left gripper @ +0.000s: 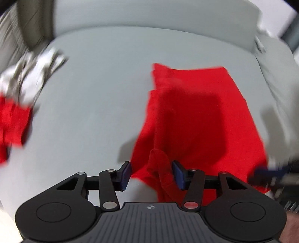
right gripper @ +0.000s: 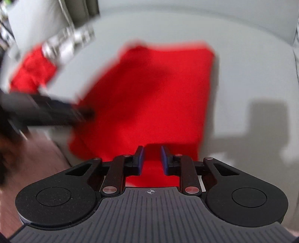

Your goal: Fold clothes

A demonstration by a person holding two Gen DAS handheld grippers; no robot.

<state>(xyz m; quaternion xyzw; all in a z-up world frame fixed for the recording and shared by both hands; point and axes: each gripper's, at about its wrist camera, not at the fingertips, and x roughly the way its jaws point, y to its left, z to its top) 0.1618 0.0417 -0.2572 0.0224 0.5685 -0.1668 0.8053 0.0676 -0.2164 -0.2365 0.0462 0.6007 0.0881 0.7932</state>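
Pale grey sofa seat (left gripper: pixel 97 104), matching backrest (left gripper: pixel 149 15) behind; brown floor (right gripper: pixel 37 158) beside it.

Ahead of my left tongs (left gripper: pixel 151 173), and to their left side, a grey seat cushion (left gripper: pixel 89 115) spreads out, smooth. Far ahead, behind it, the grey backrest (left gripper: pixel 149 15) rises. To the right of these tongs a grey side cushion (left gripper: pixel 278 78) touches the seat. Far ahead on the left is something beige (left gripper: pixel 31 22), too blurred to name. Left of my right tongs (right gripper: pixel 152 160), below the seat edge, I see brown floor (right gripper: pixel 37 160). Ahead to their right a dark shadow (right gripper: pixel 265 119) lies on the seat.
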